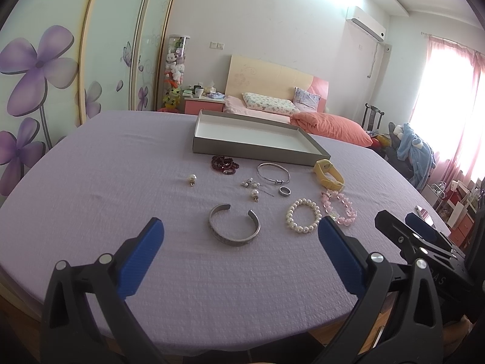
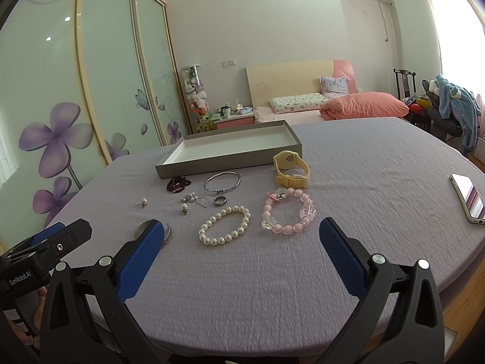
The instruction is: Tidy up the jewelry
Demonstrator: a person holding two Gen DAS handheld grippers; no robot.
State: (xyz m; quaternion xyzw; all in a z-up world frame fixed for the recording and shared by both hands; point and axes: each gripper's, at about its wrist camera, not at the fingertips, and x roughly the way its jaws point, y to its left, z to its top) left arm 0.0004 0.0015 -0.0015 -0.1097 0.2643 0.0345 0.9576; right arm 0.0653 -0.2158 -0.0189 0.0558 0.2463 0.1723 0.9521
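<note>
2 wide-open, empty grippers, left gripper (image 1: 239, 261) and right gripper (image 2: 239, 261), hover over a lilac counter (image 1: 121, 182) where loose jewelry, including a silver cuff (image 1: 234, 228) and pearl bracelet (image 2: 225, 226), lies before an empty tray (image 1: 257, 135), likely awaiting sorting.

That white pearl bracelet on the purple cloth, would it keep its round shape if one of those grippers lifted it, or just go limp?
The pearl bracelet looks like separate beads on a string, so it would probably sag into a drooping loop. The glossy round beads might slip between the fingers. Pushed, it would likely drag and bunch on the textured tablecloth rather than roll.
</note>
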